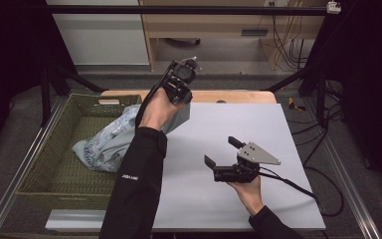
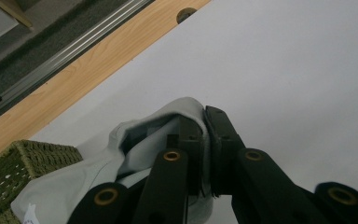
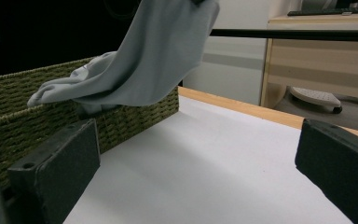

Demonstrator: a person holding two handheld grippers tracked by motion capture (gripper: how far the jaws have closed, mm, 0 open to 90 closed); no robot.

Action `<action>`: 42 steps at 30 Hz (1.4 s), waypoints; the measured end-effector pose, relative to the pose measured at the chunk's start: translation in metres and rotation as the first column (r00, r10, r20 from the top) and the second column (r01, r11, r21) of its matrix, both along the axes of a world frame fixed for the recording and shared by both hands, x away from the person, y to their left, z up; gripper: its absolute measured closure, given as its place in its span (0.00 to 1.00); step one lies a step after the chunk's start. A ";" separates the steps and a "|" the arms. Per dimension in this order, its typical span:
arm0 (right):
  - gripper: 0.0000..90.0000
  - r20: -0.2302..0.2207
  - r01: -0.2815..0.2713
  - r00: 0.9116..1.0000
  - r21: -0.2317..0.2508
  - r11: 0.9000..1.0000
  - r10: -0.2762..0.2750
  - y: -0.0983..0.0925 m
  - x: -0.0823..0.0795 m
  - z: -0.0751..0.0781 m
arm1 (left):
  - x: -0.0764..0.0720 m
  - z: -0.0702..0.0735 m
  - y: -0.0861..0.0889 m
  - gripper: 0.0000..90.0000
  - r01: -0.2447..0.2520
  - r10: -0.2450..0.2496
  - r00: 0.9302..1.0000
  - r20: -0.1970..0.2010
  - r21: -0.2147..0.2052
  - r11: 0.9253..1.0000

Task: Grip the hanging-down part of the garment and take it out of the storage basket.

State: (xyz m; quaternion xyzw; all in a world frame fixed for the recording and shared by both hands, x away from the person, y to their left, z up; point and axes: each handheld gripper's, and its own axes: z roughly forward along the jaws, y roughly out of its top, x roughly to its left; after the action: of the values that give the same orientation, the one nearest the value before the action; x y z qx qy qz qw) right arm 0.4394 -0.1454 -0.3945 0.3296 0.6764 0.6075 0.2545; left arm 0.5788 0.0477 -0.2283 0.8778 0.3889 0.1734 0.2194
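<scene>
Garment (image 1: 110, 142), pale grey: clamped at one edge by left gripper (image 2: 204, 140), raised beside basket (image 1: 45, 164), tail trailing inside for lift-out; right gripper (image 1: 224, 154) wide open, empty, right of basket above counter (image 1: 258, 129), ready to assist

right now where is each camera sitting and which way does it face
High view: above the person's side of the table, looking forward and down on the white mat; both forearms, left gripper and right gripper show.
Left gripper view: rides the left gripper, looking down its shut jaws at the pale grey garment pinched above the mat.
Right gripper view: rides the right gripper, looking low across the mat between open jaws.
All three views share the garment and the green woven basket.
</scene>
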 end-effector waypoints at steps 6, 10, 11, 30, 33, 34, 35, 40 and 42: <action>0.00 0.010 0.007 1.000 -0.009 1.000 -0.007 0.021 0.010 0.003 | 0.000 0.000 0.002 0.94 -0.008 0.008 1.000 0.006 -0.012 1.000; 0.00 0.002 0.009 1.000 -0.004 1.000 -0.009 0.030 0.016 0.003 | 0.000 0.000 0.003 0.94 -0.012 0.012 1.000 0.006 -0.014 1.000; 0.00 0.006 0.012 1.000 -0.001 1.000 -0.012 0.033 0.017 0.003 | 0.000 0.001 0.004 0.94 0.000 0.000 1.000 0.000 -0.003 1.000; 0.00 0.000 0.003 1.000 -0.009 1.000 -0.003 0.078 0.041 -0.005 | 0.000 0.001 0.009 0.94 -0.009 0.009 1.000 0.003 -0.017 1.000; 0.00 -0.010 0.001 1.000 -0.004 1.000 -0.001 0.083 0.042 -0.005 | 0.000 0.000 0.008 0.94 -0.013 0.013 1.000 0.012 -0.025 1.000; 0.00 -0.001 -0.001 1.000 -0.016 1.000 0.001 0.087 0.045 -0.005 | 0.000 0.000 0.008 0.94 -0.014 0.014 1.000 0.012 -0.024 1.000; 0.00 0.001 -0.008 1.000 -0.022 1.000 0.008 0.088 0.045 -0.005 | 0.000 0.000 0.009 0.94 -0.012 0.012 1.000 0.012 -0.018 1.000; 0.00 -0.013 -0.024 1.000 -0.013 1.000 0.024 0.098 0.048 -0.009 | 0.000 0.001 0.012 0.94 -0.008 0.008 1.000 0.005 -0.006 1.000; 0.00 -0.019 -0.029 0.999 -0.013 0.999 0.029 0.104 0.050 -0.010 | -0.001 0.001 0.011 0.94 -0.018 0.018 1.000 0.011 -0.026 1.000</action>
State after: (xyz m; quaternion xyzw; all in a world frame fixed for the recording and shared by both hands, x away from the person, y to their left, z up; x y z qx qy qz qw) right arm 0.4893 -0.0414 -0.4049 0.3236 0.6875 0.6035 0.2415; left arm 0.5777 0.0588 -0.2275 0.8704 0.3977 0.1753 0.2312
